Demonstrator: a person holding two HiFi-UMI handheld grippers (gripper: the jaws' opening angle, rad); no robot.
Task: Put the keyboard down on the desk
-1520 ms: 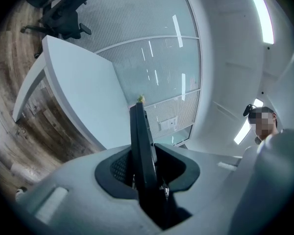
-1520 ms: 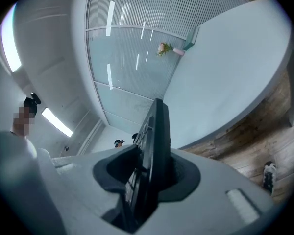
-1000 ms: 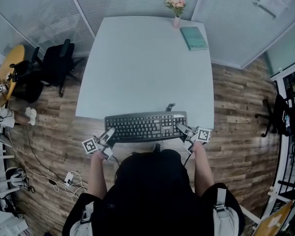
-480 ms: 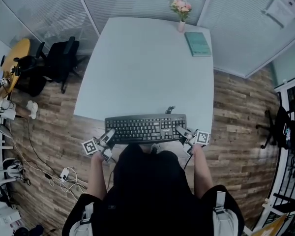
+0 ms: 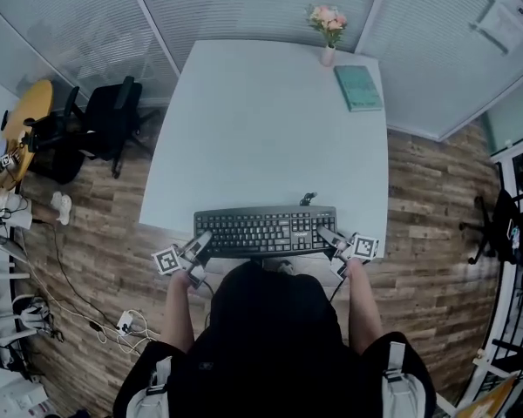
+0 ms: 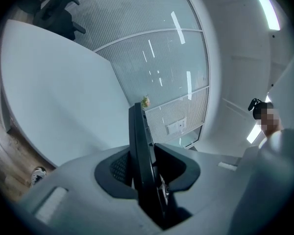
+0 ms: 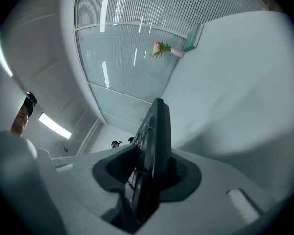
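Observation:
A black keyboard (image 5: pixel 263 231) hangs level over the near edge of the pale desk (image 5: pixel 261 120), its cable end showing at the back. My left gripper (image 5: pixel 200 242) is shut on its left end, and my right gripper (image 5: pixel 324 233) is shut on its right end. In the left gripper view the keyboard (image 6: pixel 141 151) runs edge-on between the jaws of the left gripper (image 6: pixel 142 173). The right gripper view shows the keyboard (image 7: pixel 154 141) edge-on too, keys to the left, clamped in the right gripper (image 7: pixel 149 173).
A teal book (image 5: pixel 358 88) and a small vase of pink flowers (image 5: pixel 328 23) stand at the desk's far right corner. A black office chair (image 5: pixel 105 116) sits left of the desk on the wood floor. Glass partition walls enclose the far side.
The keyboard stays gripped at both ends in the same spot over the desk's near edge. The head view has shifted a little, so the desk sits lower in frame.

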